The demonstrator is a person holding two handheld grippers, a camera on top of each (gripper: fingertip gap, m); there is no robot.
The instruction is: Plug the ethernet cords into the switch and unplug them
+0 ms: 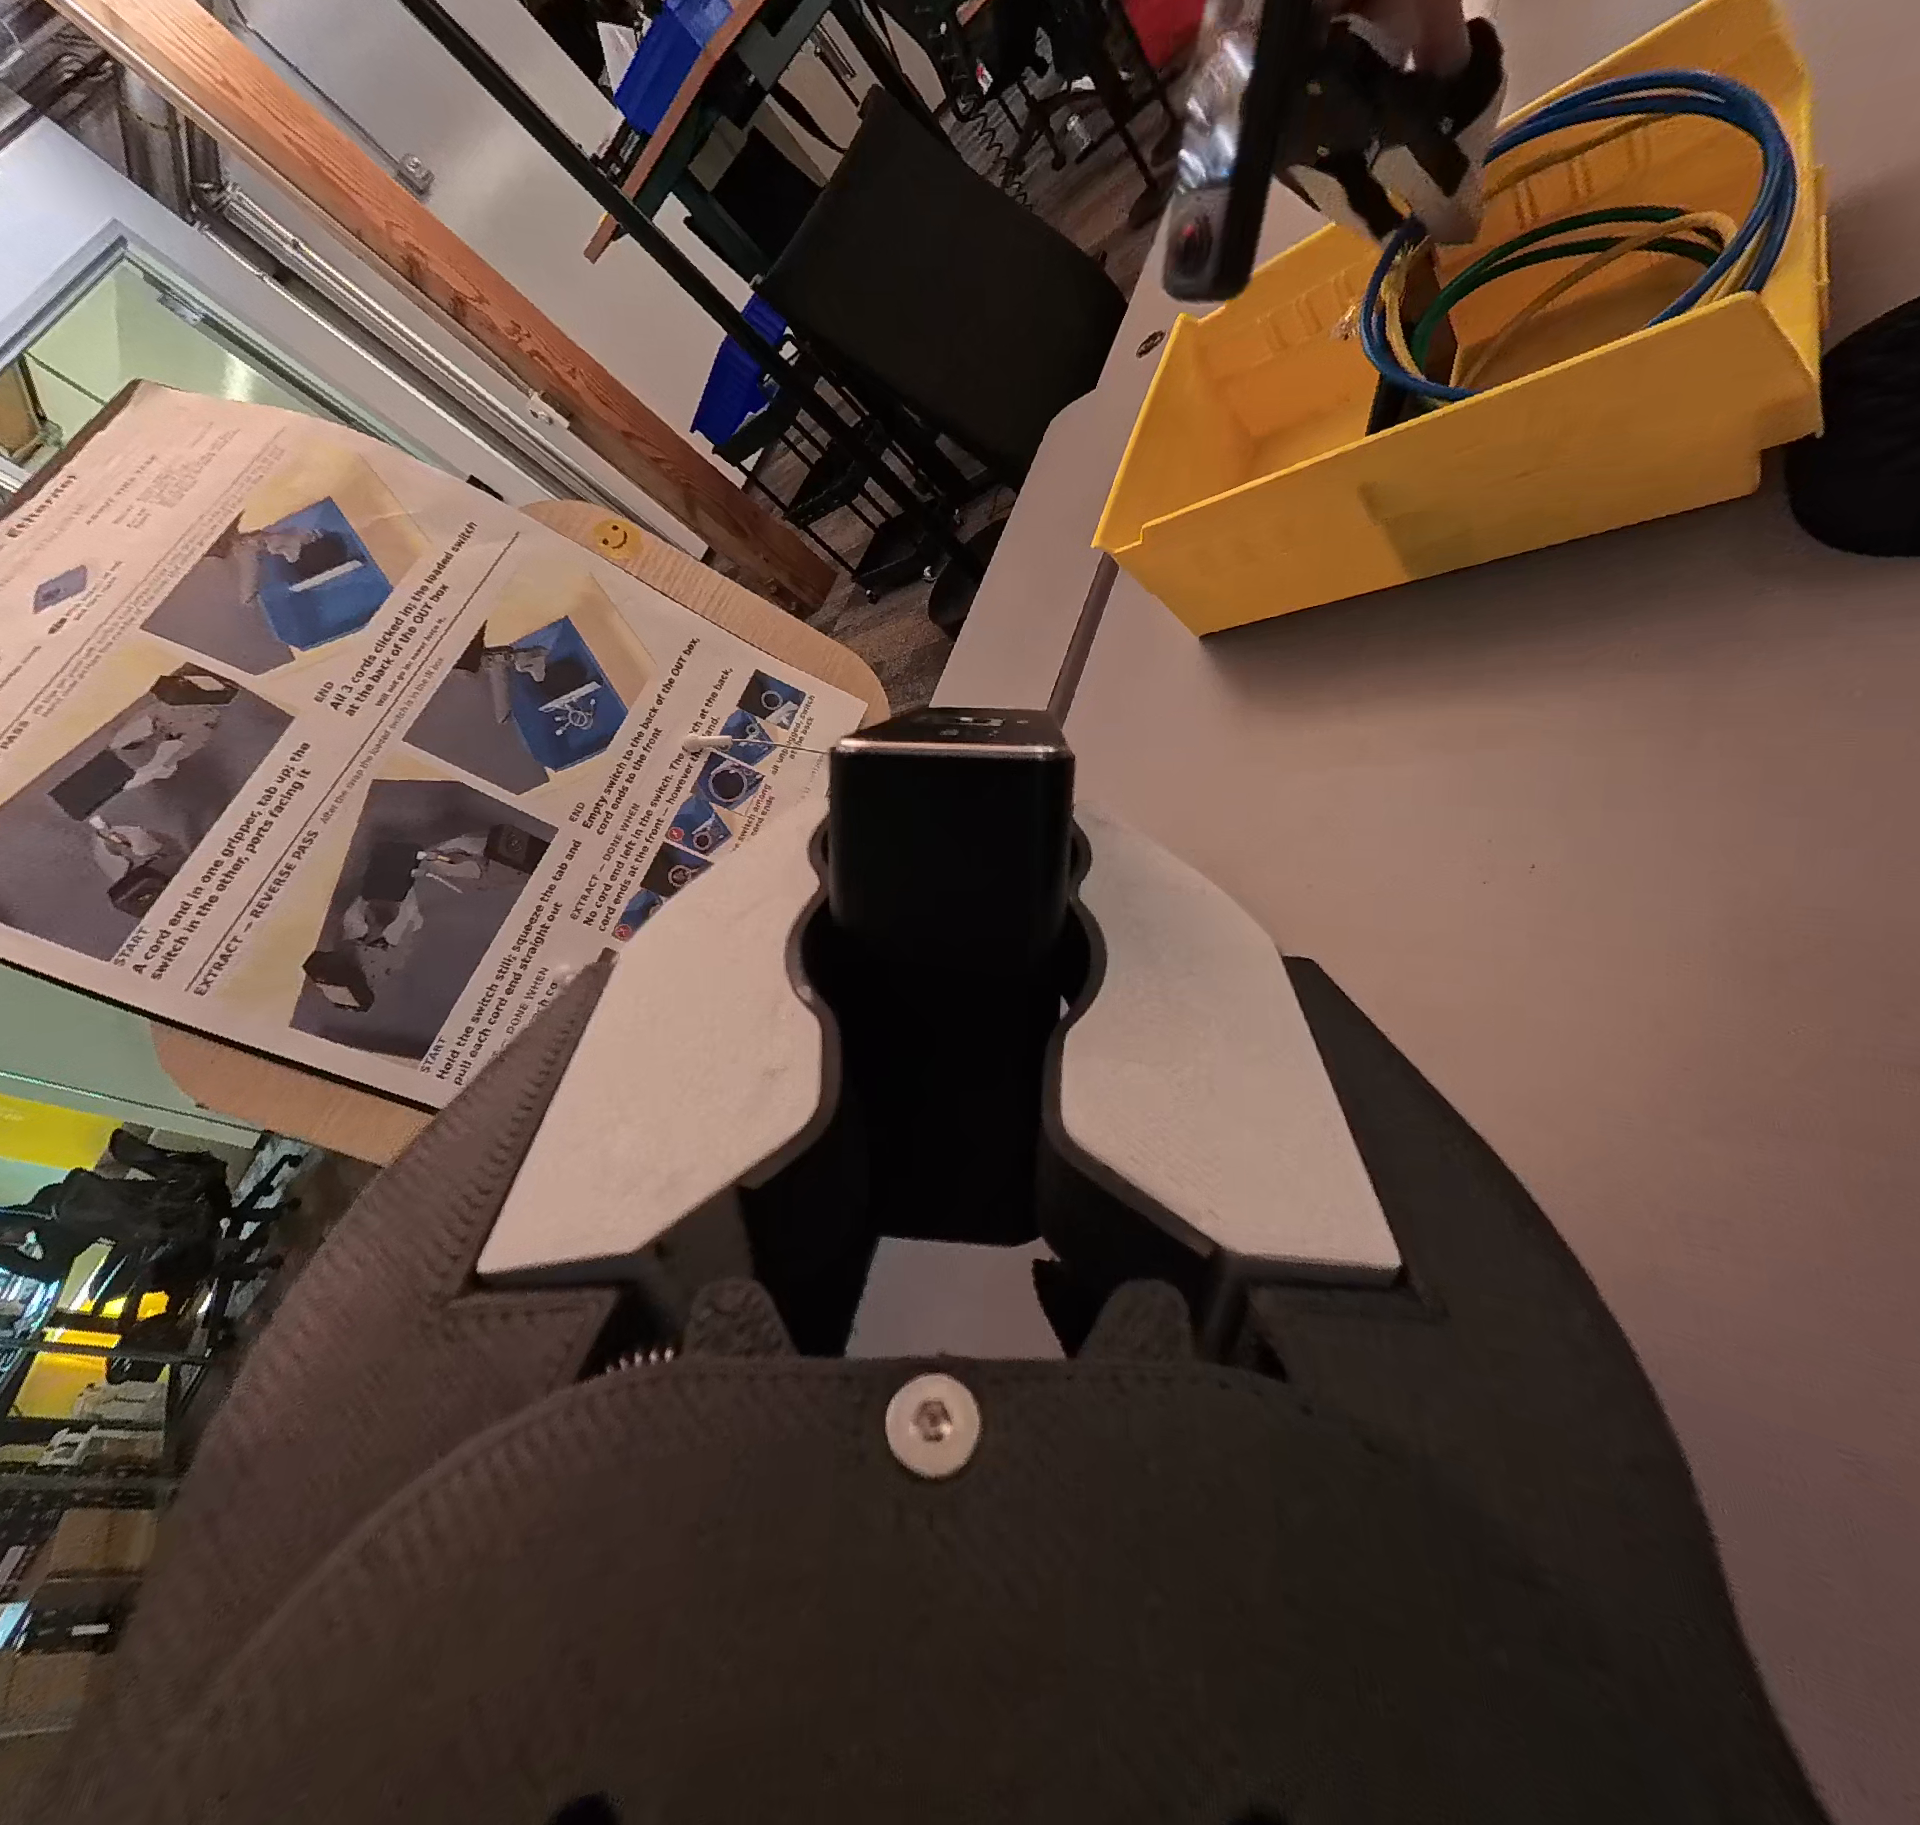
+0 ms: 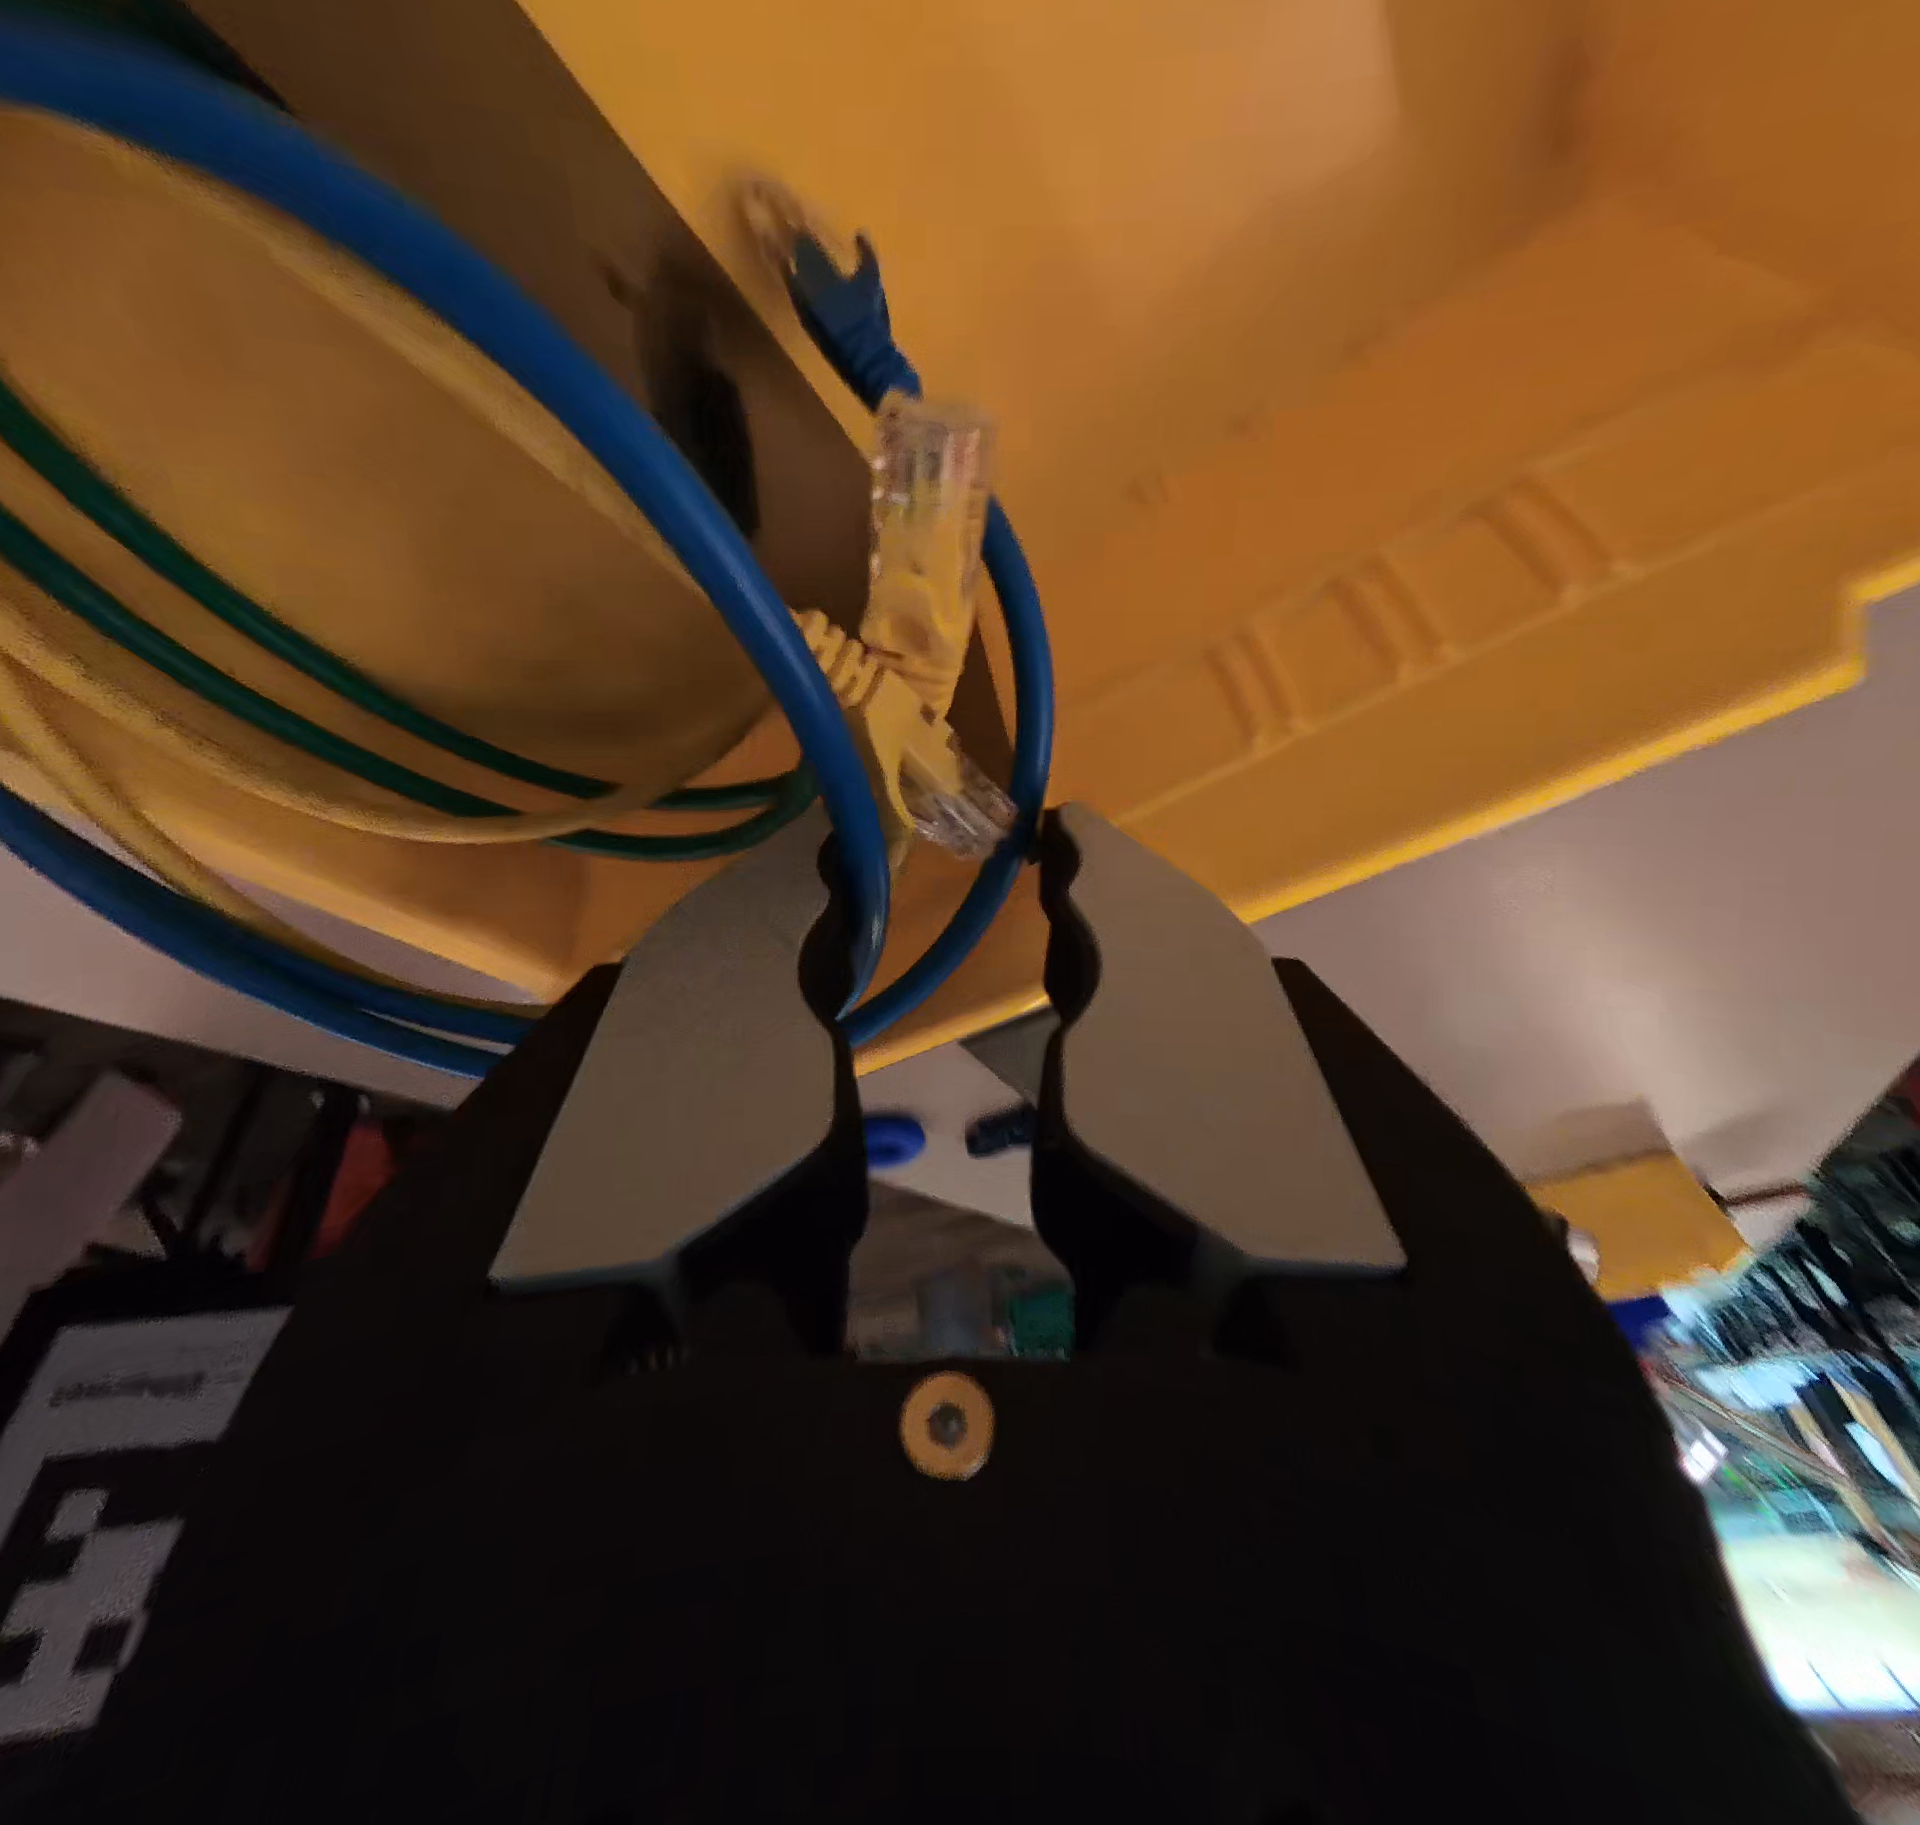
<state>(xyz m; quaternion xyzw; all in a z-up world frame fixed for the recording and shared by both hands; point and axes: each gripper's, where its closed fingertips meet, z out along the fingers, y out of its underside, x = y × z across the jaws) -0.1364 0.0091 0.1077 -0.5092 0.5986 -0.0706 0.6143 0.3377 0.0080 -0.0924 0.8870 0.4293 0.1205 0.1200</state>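
In the left wrist view, the left tool [image 1: 951,840] is pinching the switch [image 1: 951,902], a black box that stands in the middle of the frame between the two grey fingers [image 1: 717,1069], above the grey table [image 1: 1507,892]. At the left of the frame a printed instruction sheet [image 1: 343,736] lies on a wooden board [image 1: 727,612]. In the upper right a yellow bin [image 1: 1455,487] sits on the table, and coiled ethernet cords [image 1: 1683,217] in blue, green and yellow lie inside it; the right tool [image 1: 1423,217] reaches into the bin from above. In the right wrist view, the right tool [image 2: 940,840] is spread apart, and its fingers [image 2: 717,1079] stand on both sides of a blue cord [image 2: 862,840]. A yellow cord end [image 2: 935,778] with a clear plug lies just above the tips, and a second clear plug [image 2: 925,466] is higher. The bin's yellow wall [image 2: 1351,217] fills the upper frame.
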